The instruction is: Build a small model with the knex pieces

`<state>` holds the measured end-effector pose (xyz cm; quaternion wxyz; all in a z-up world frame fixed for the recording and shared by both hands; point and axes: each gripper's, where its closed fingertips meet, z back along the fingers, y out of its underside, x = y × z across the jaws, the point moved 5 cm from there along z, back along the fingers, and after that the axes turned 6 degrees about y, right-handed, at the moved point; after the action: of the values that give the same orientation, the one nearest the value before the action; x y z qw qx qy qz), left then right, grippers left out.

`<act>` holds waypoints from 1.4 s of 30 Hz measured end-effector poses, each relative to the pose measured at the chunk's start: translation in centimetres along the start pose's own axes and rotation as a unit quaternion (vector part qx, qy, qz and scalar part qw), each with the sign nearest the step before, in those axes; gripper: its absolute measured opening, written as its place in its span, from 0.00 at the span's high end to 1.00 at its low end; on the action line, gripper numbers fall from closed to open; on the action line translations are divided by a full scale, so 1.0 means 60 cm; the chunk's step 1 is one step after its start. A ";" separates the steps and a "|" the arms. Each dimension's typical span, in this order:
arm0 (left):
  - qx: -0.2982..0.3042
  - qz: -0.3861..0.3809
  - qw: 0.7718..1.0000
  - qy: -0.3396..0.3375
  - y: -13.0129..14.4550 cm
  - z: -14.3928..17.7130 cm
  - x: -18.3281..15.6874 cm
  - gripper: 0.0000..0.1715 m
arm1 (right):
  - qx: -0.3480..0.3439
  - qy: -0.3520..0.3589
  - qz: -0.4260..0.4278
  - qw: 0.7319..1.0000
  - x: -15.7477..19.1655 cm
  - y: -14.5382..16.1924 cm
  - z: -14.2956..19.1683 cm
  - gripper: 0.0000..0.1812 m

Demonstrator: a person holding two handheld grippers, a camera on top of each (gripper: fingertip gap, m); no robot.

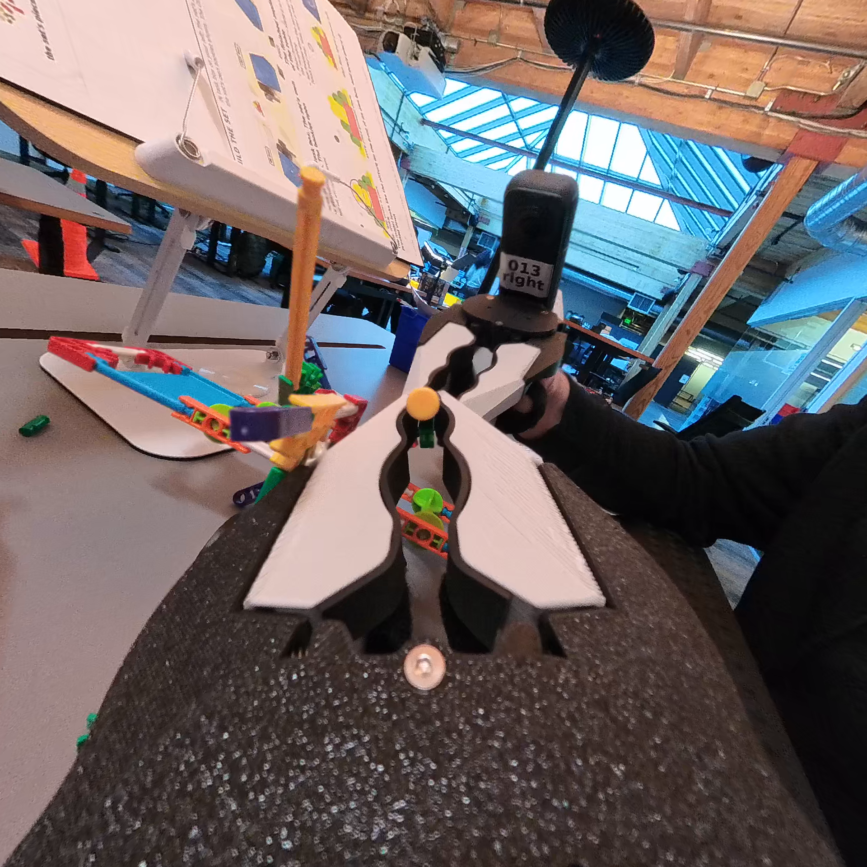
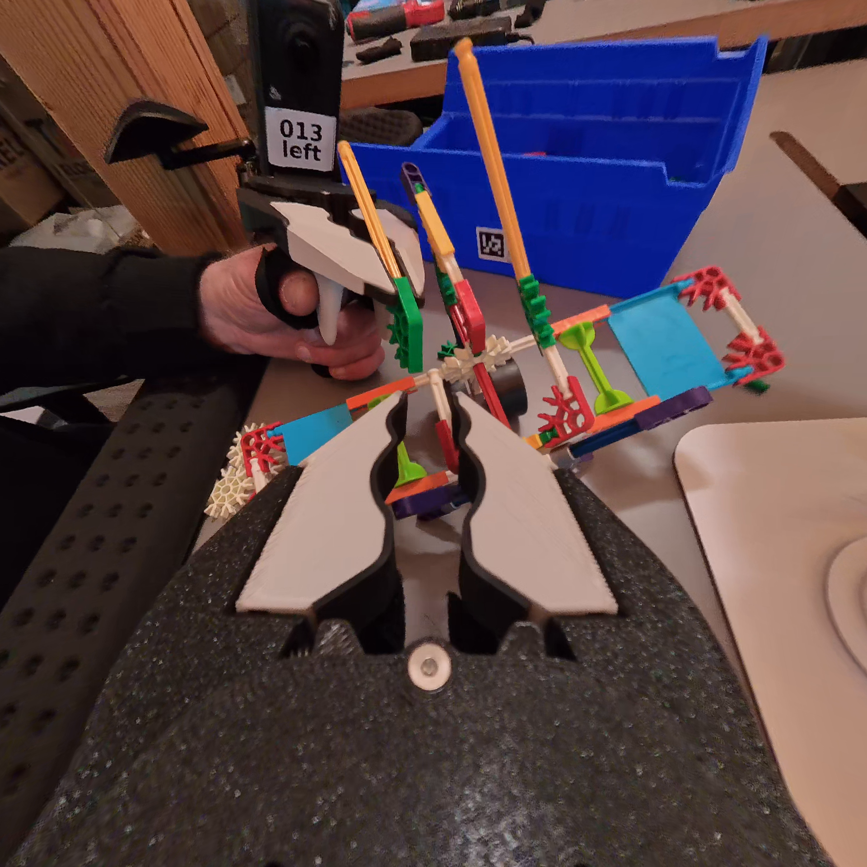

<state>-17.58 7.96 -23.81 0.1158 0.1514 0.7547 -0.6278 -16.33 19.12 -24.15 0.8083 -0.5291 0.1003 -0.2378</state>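
My left gripper (image 1: pixel 423 408) is shut on a yellow rod (image 1: pixel 422 403), seen end-on, with a green connector (image 1: pixel 426 434) on its lower end. In the right wrist view the left gripper (image 2: pixel 406 286) holds this rod (image 2: pixel 370 211) and connector (image 2: pixel 408 323) just left of a colourful construction-toy model (image 2: pixel 666 342). My right gripper (image 2: pixel 430 403) is closed around the model's thin white rod (image 2: pixel 437 391), beside a red connector (image 2: pixel 445 441). It also shows in the left wrist view (image 1: pixel 474 361). A second yellow rod (image 2: pixel 492 155) stands up from the model (image 1: pixel 187 384).
A blue bin (image 2: pixel 586 187) stands behind the model. A book stand with an instruction sheet (image 1: pixel 262 117) rests on a white base (image 1: pixel 117 413) at the left. A loose green piece (image 1: pixel 34 424) lies on the table. White snowflake connectors (image 2: pixel 230 488) sit near a black perforated chair (image 2: pixel 94 469). Spacing between my two grippers at the tips: around 4 centimetres.
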 end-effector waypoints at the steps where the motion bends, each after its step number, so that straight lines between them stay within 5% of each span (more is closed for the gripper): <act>1: 0.000 0.000 1.000 0.000 0.000 0.000 0.000 0.97 | -0.007 0.000 0.005 1.000 0.003 -0.005 0.002 0.89; 13: -0.010 -0.008 1.000 0.022 -0.006 -0.005 -0.013 0.96 | -0.051 -0.023 -0.019 0.998 0.019 -0.025 -0.002 0.96; 26: 0.047 -0.073 0.992 -0.090 -0.008 0.059 -0.052 0.79 | -0.026 -0.013 0.006 1.000 0.015 -0.027 0.015 0.97; 29: 0.085 -0.171 0.971 -0.144 -0.022 0.074 -0.078 0.78 | -0.005 -0.031 0.018 0.999 0.027 -0.022 0.015 0.97; 33: 0.224 -0.328 0.905 -0.155 -0.017 0.040 -0.119 0.78 | 0.031 -0.035 0.059 0.997 0.049 -0.017 0.014 0.97; 37: 0.362 -0.369 0.841 -0.159 0.024 0.011 -0.101 0.85 | 0.056 -0.012 0.104 0.993 0.061 -0.017 0.013 0.97; 42: 0.359 -0.368 0.842 -0.163 0.026 0.003 -0.090 0.92 | 0.078 0.028 0.158 0.984 0.066 -0.017 0.011 0.97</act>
<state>-12.00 7.58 -23.32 -0.0649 -0.2103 0.4472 -0.8669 -12.92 17.41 -22.59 0.8713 -0.4354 0.1861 -0.1290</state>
